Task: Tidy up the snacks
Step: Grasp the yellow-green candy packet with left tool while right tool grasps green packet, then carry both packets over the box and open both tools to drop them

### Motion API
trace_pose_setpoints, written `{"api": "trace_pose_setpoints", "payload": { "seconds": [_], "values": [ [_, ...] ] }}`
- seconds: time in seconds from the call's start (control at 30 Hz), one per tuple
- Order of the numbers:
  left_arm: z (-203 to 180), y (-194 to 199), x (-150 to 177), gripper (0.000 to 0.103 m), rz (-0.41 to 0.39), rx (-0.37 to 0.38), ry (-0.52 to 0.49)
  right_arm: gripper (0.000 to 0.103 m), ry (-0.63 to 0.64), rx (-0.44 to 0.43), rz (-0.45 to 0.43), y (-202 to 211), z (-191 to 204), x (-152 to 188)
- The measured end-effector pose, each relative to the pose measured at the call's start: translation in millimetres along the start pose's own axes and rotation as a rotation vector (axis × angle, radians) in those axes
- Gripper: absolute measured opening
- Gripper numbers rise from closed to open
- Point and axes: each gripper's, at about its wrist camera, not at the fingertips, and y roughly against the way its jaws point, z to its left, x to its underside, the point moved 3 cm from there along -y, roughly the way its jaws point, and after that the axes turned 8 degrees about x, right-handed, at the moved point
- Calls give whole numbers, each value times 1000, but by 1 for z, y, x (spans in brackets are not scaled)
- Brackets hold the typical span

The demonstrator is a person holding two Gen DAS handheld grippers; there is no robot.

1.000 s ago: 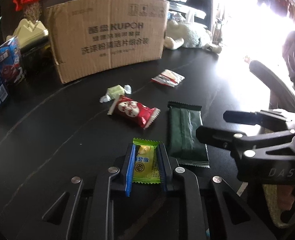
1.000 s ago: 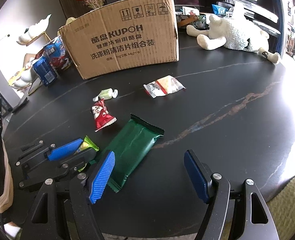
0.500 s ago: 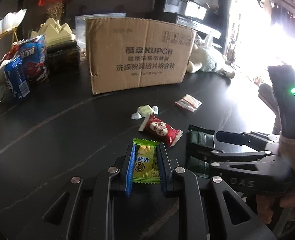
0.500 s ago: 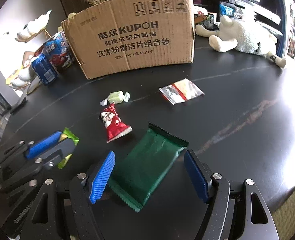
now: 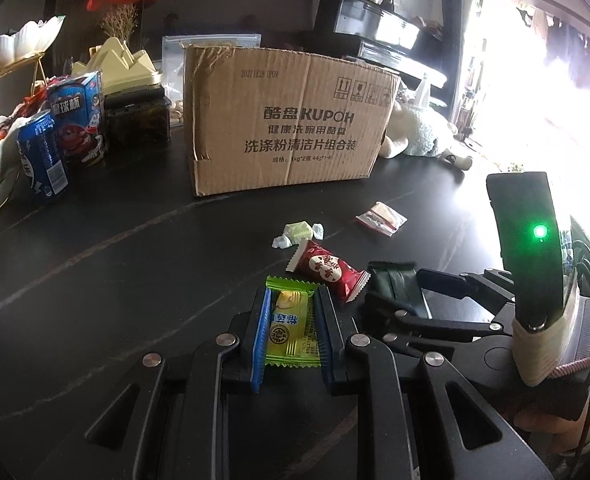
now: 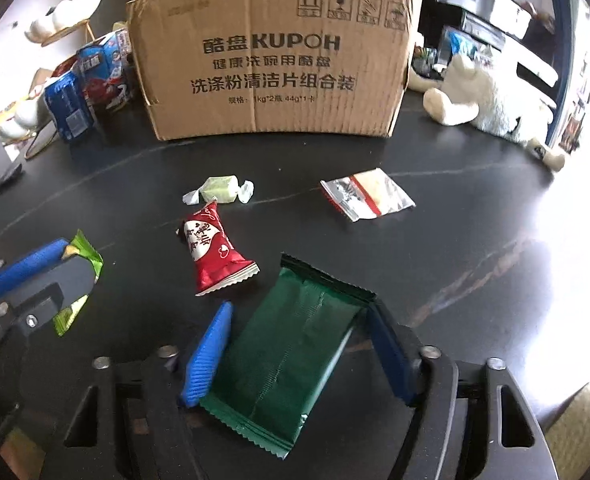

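My left gripper [image 5: 293,294] is shut on a yellow-green candy packet [image 5: 293,324], held just above the black table [image 5: 115,264]. From the right wrist view, that gripper [image 6: 75,258] sits at the far left. My right gripper [image 6: 299,332] straddles a dark green packet [image 6: 291,352] lying flat. Its jaws are closing, and both blue pads [image 6: 211,352] touch the packet's long edges. Ahead lie a red packet [image 6: 211,248], a pale green wrapped candy [image 6: 221,190] and a clear packet [image 6: 367,196]. A cardboard box [image 6: 271,64] stands behind them.
At the back left are a blue can [image 5: 43,156], a snack carton [image 5: 81,120] and a white shell-shaped dish on a gold stand [image 5: 23,44]. A white plush toy [image 6: 491,100] lies at the back right. The table edge runs along the right.
My right gripper has slid forward over the dark green packet and its jaws have narrowed onto it. My left gripper has risen slightly with the yellow-green packet still in it.
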Motion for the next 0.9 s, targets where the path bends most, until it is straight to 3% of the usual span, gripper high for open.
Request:
{"api": "trace_pose_setpoints", "payload": {
  "seconds": [0.43,0.9],
  "values": [
    [-8,-7,3,22,26,-4,16,49,-38,-19,-40,13,-17,1],
    [-24,33,-32,22,-65,-72,17,49,-39,-90,-182,61,-31,-29]
  ]
}}
